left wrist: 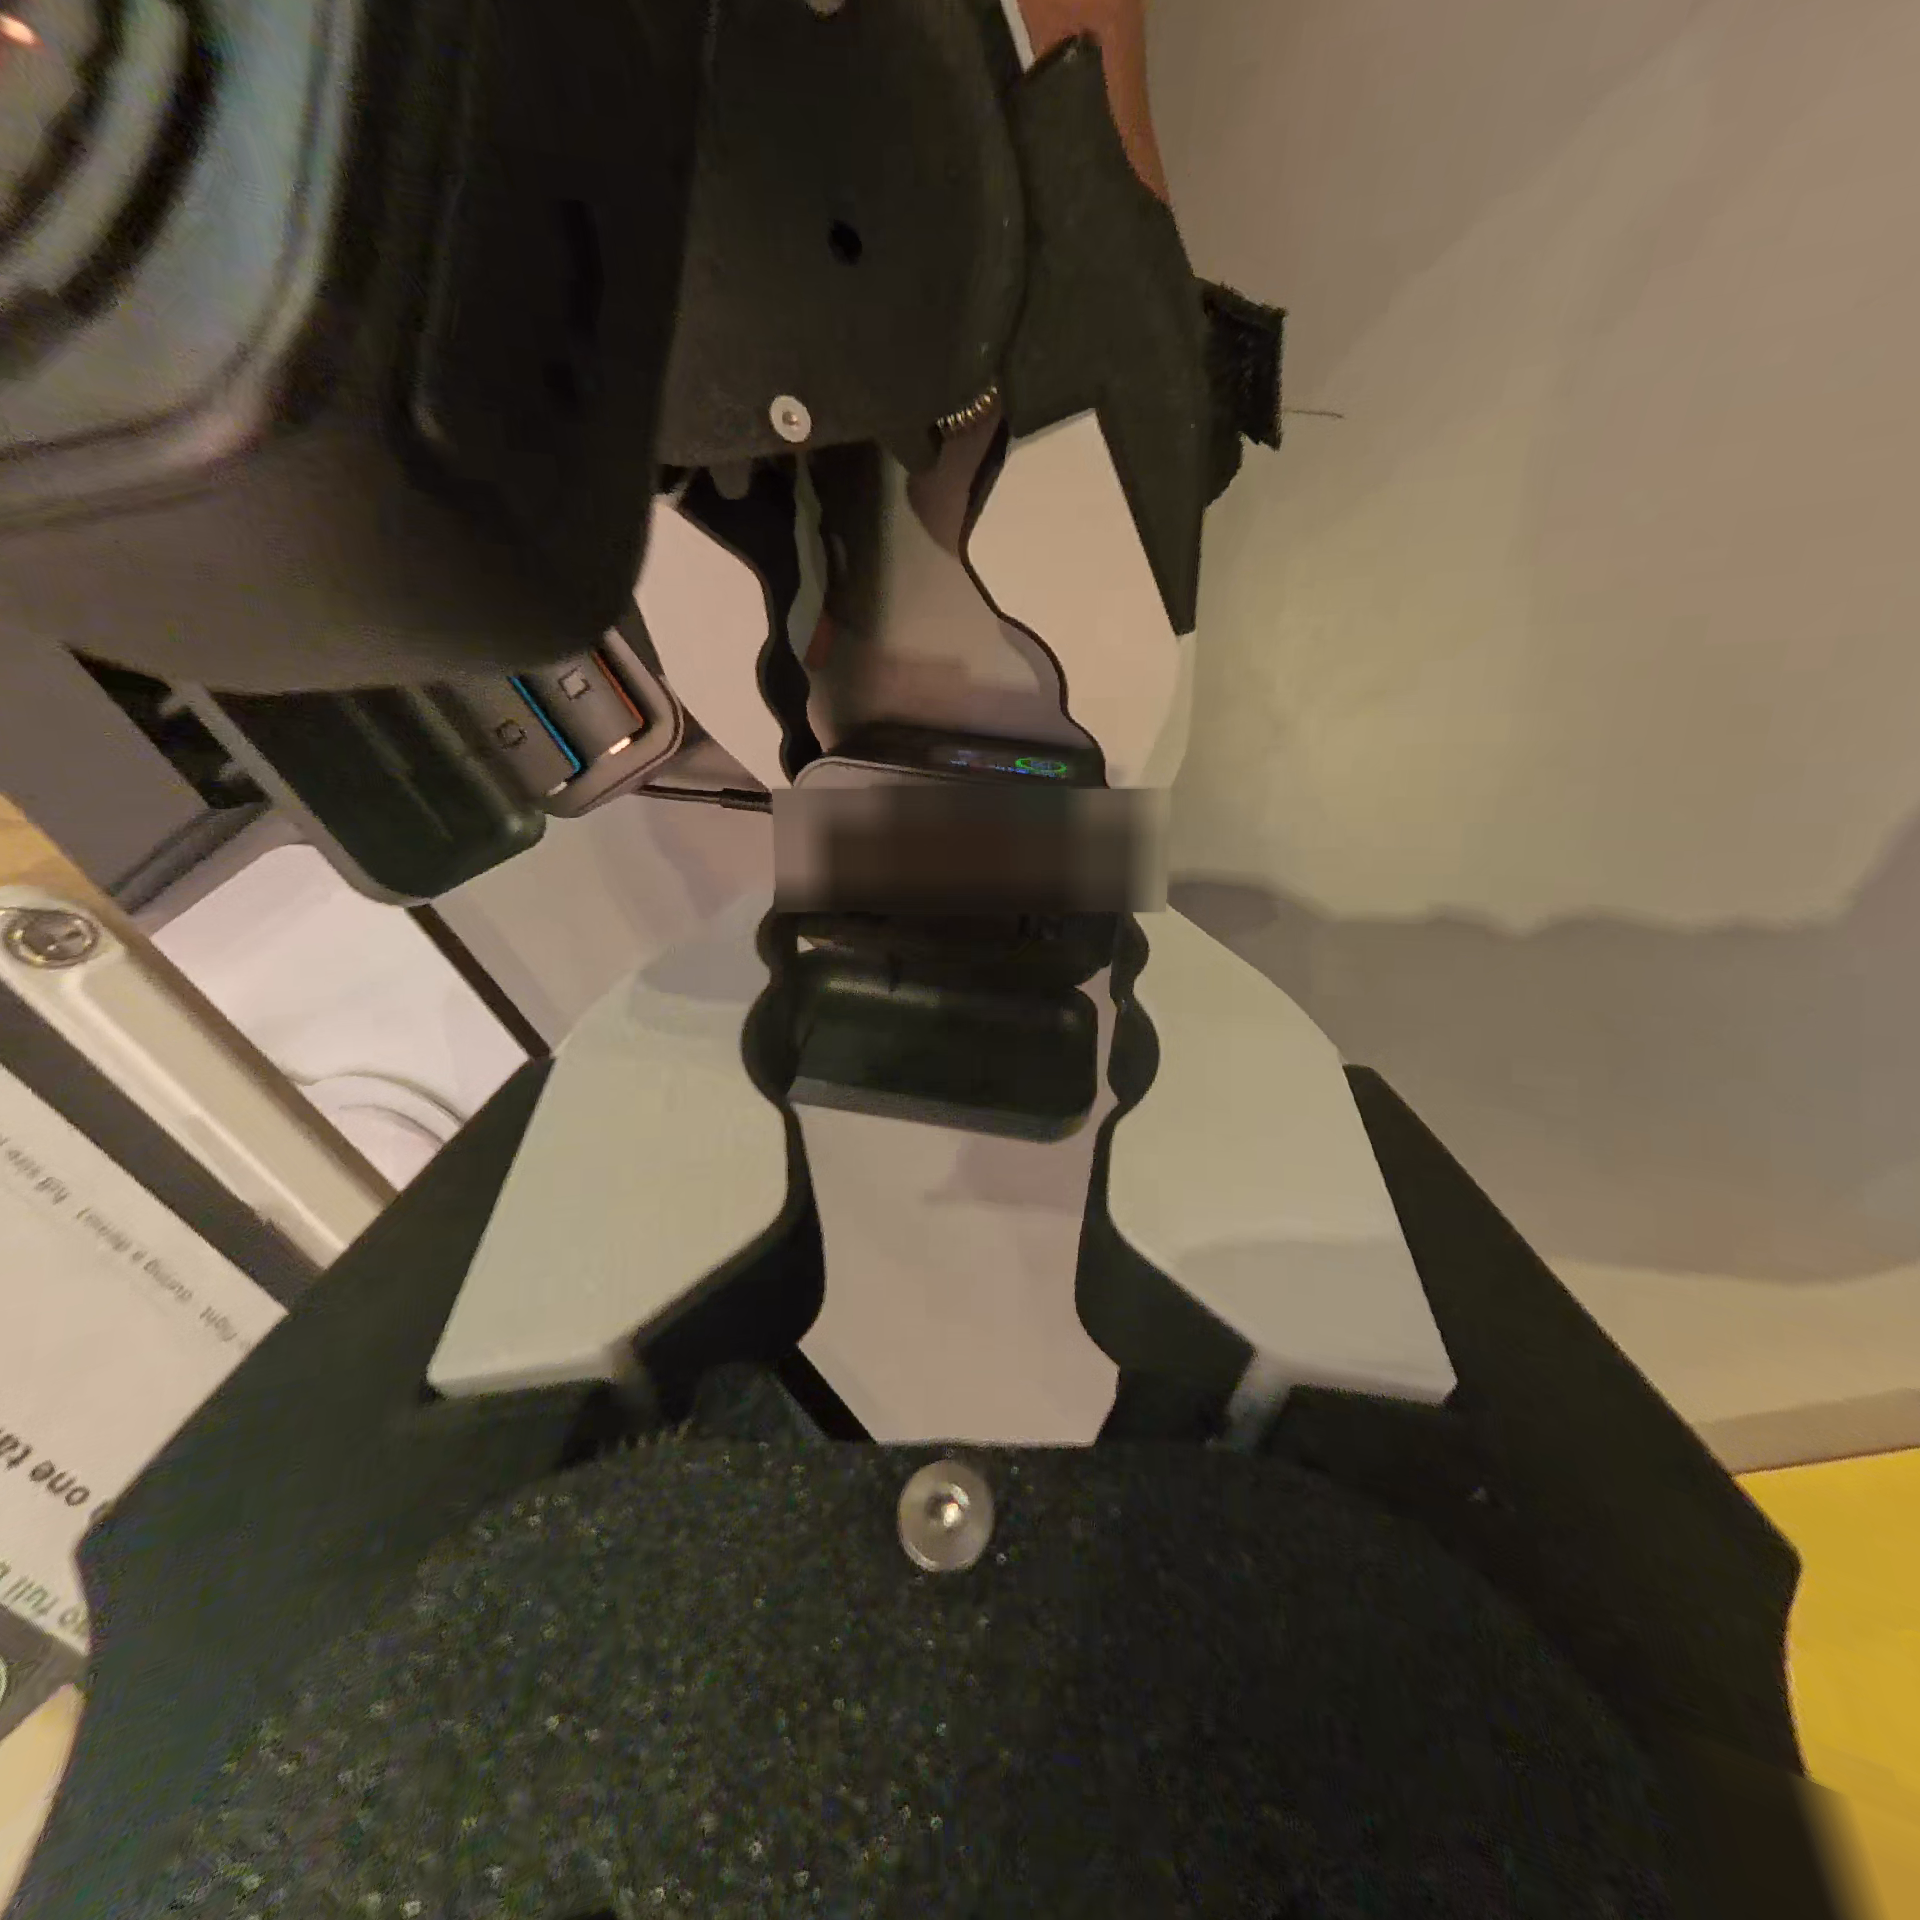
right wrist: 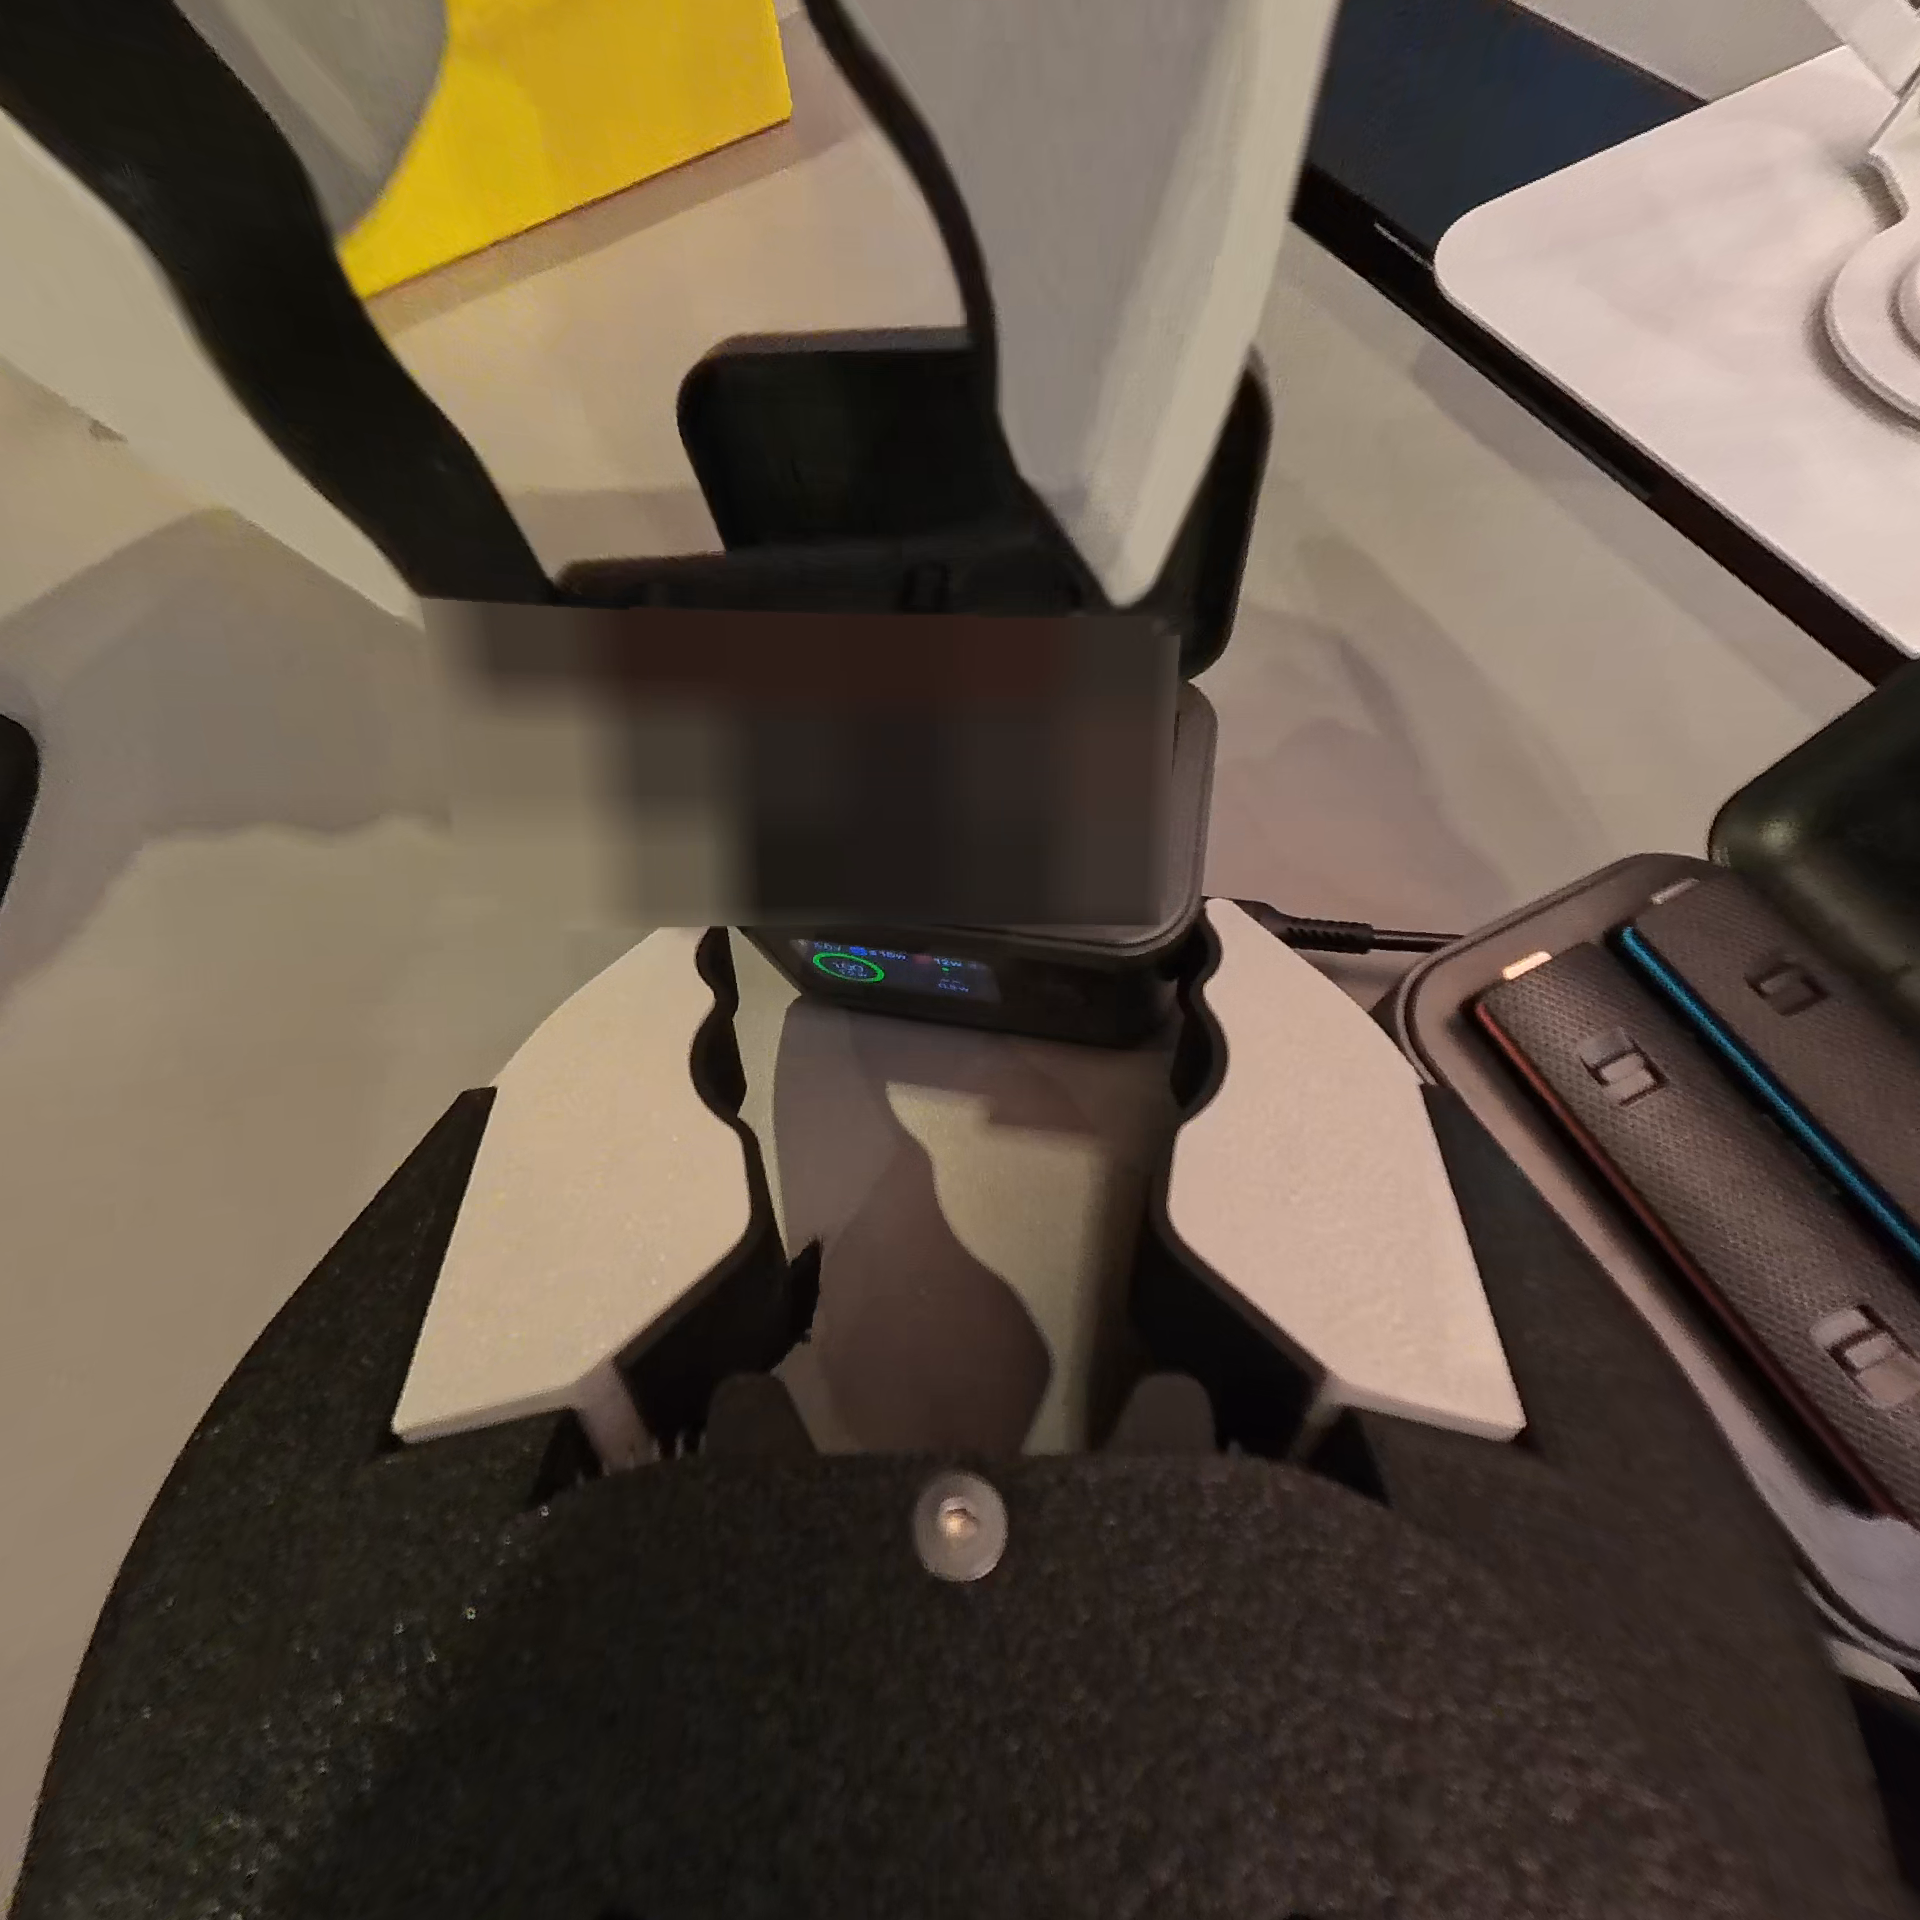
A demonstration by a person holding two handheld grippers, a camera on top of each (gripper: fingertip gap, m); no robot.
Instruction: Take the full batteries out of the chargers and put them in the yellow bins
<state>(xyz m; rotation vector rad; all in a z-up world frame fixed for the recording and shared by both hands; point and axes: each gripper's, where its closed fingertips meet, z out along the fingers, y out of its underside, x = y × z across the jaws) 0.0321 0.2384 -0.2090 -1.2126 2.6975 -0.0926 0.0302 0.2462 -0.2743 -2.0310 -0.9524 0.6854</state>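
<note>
On a pale tabletop, two hand-held grippers face each other over one dark battery pack, which carries a small lit screen with a green ring at the end toward the right gripper. A blurred patch laid over the middle of the pack hides most of its top in both views. The right gripper has its jaws pressed to the two sides of the screen end, clamped on it. The left gripper comes from the opposite end; its jaws sit tight against a black dock at the far end of the pack, apparently gripping it. In the right wrist view the same dock shows beyond the patch, with the left gripper's pale fingers on either side of it. The pack lies flat and seems still seated against the dock; whether it is fully plugged in cannot be told. A cable plug meets the pack's side near the screen. Just beside it, on the right of the right wrist view, stands a multi-slot charger holding slim batteries, one with a blue edge and one with a red edge. A yellow bin sits beyond the dock, well apart; its corner also shows at the lower right of the left wrist view. Printed sheets lie at the left edge.
</note>
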